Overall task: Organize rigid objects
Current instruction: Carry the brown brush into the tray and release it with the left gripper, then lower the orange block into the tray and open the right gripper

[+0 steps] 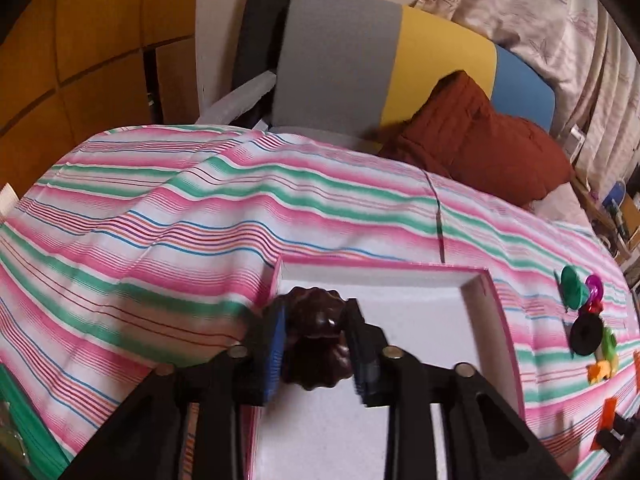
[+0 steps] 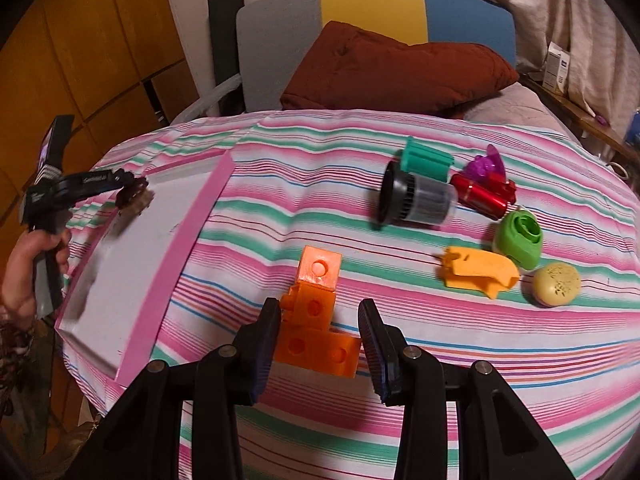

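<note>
My left gripper (image 1: 316, 340) is shut on a dark brown knobbly piece (image 1: 316, 320) and holds it over the near left corner of the pink-rimmed white tray (image 1: 492, 300). The right wrist view shows the same gripper (image 2: 132, 194) and piece (image 2: 134, 196) above the tray (image 2: 188, 248). My right gripper (image 2: 320, 336) is open, its fingers on either side of an orange block piece (image 2: 316, 316) lying on the striped cloth. It does not grip the piece.
To the right on the cloth lie a black-and-grey cylinder (image 2: 416, 200), a teal piece (image 2: 426, 158), a red piece (image 2: 484, 194), a purple piece (image 2: 486, 164), a green round piece (image 2: 518, 240), a yellow-orange piece (image 2: 478, 272) and a cream disc (image 2: 556, 284). A brown cushion (image 2: 392, 68) lies behind.
</note>
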{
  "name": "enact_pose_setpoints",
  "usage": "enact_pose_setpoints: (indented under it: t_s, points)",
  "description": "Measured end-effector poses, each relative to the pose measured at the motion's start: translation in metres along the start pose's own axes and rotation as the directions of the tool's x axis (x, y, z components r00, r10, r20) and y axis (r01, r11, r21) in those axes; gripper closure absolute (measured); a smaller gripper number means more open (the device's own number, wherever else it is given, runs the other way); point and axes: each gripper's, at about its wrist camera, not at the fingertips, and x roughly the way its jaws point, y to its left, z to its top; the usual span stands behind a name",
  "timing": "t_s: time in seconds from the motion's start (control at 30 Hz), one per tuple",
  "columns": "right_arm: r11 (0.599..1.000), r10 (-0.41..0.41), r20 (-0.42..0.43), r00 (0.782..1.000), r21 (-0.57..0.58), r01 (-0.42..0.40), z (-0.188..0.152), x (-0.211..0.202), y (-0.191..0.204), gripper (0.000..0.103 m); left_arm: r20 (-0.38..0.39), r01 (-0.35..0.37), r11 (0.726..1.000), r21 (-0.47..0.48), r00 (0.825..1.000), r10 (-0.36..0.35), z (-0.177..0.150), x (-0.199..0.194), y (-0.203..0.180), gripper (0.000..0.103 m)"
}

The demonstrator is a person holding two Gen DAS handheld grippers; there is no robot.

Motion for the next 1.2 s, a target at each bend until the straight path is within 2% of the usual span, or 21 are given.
enact_pose_setpoints:
  t_s: [0.1,0.23,0.37,0.57,0.8,1.0,1.2]
  points:
    - [1.000,0.012,0.005,1.000,-0.014,-0.012,0.003,-0.001,0.008,0.062,0.020,0.039,0.998,-0.044,0.999,-0.038,-0.002,-0.013,0.006,0.064]
    - [0.999,0.034,0.013,0.999,-0.039,-0.034,0.011,-0.002,0.022,0.062,0.069,0.030,0.994,-0.104,0.997,-0.023,-0.024,-0.040,0.013,0.062]
    - [0.995,0.069,0.018,0.997,-0.079,-0.067,0.025,0.002,0.044,0.062,0.087,0.113,0.982,-0.154,0.991,-0.100,-0.055,-0.060,0.017,0.062]
    - [0.976,0.133,0.030,0.991,-0.177,-0.126,0.054,0.013,0.098,0.062,0.068,0.133,0.983,-0.125,0.990,-0.125,-0.091,-0.078,0.005,0.062]
    - [0.957,0.195,-0.023,0.981,-0.214,-0.195,0.076,0.046,0.149,0.062,0.064,0.124,0.988,-0.090,0.991,-0.119,-0.112,-0.088,0.002,0.062]
    - [0.949,0.171,-0.083,0.982,-0.253,-0.186,0.094,0.087,0.178,0.062,0.069,0.110,0.989,-0.103,0.992,-0.104,-0.122,-0.097,0.013,0.062]
    - [0.960,0.133,-0.145,0.981,-0.228,-0.164,0.109,0.123,0.186,0.062,0.081,0.110,0.986,-0.122,0.992,-0.101,-0.124,-0.104,0.024,0.062]
